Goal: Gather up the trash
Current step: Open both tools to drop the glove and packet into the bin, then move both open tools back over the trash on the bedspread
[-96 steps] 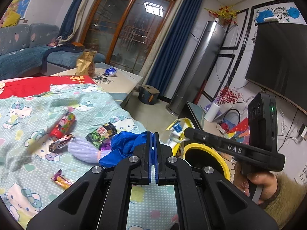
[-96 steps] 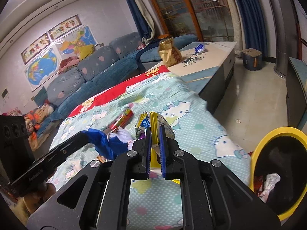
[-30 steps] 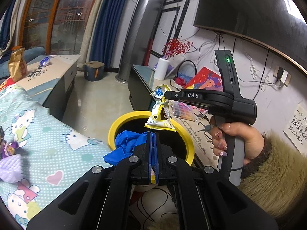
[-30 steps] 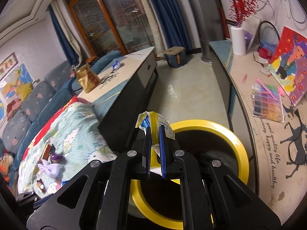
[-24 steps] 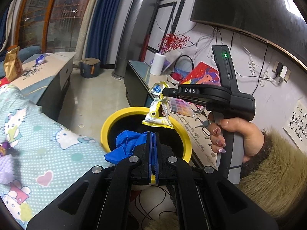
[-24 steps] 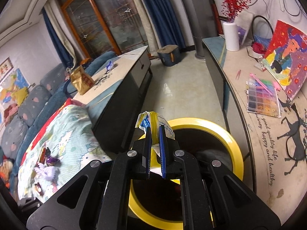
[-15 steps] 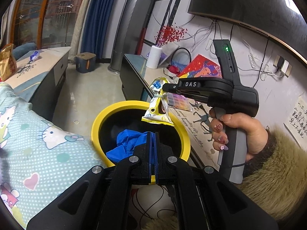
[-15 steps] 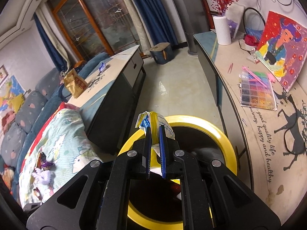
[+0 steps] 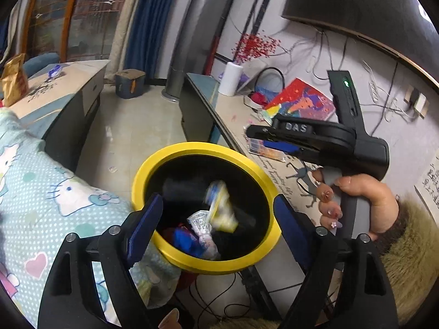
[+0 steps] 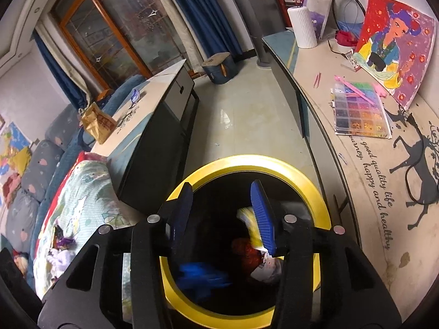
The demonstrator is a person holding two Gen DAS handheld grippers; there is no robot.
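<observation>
Yellow rims a black bin (image 9: 204, 267) in the left wrist view, wedged between the patterned bedspread (image 9: 41, 205) and the long desk (image 9: 227, 112). The left gripper (image 9: 216, 220) hangs over the bin with its blue-padded jaws spread wide, holding nothing. Inside the bin a yellow snack wrapper (image 9: 221, 205) shows blurred against the dark wall, and below it lie a blue bag (image 9: 183, 238) and a white wrapper (image 9: 201, 224). Above the bin's far right rim the right gripper (image 9: 251, 134) points left, gripped by the right hand (image 9: 365, 205); from here I cannot tell how far its jaws part.

From the right wrist view, the right gripper (image 10: 223, 215) is straight over the bin (image 10: 307, 189), jaws well apart and empty. The yellow snack wrapper (image 10: 251, 224) sits partly behind the right finger, inside the bin, with the blue bag (image 10: 201, 275) blurred near the bin's left wall and a red wrapper (image 10: 247, 249) beside the white wrapper (image 10: 267, 270). On the bedspread (image 10: 90, 189), by its left edge, a few candy wrappers (image 10: 61, 241) remain. A bead tray (image 10: 360, 115) lies on the desk (image 10: 365, 175) near its front edge.
</observation>
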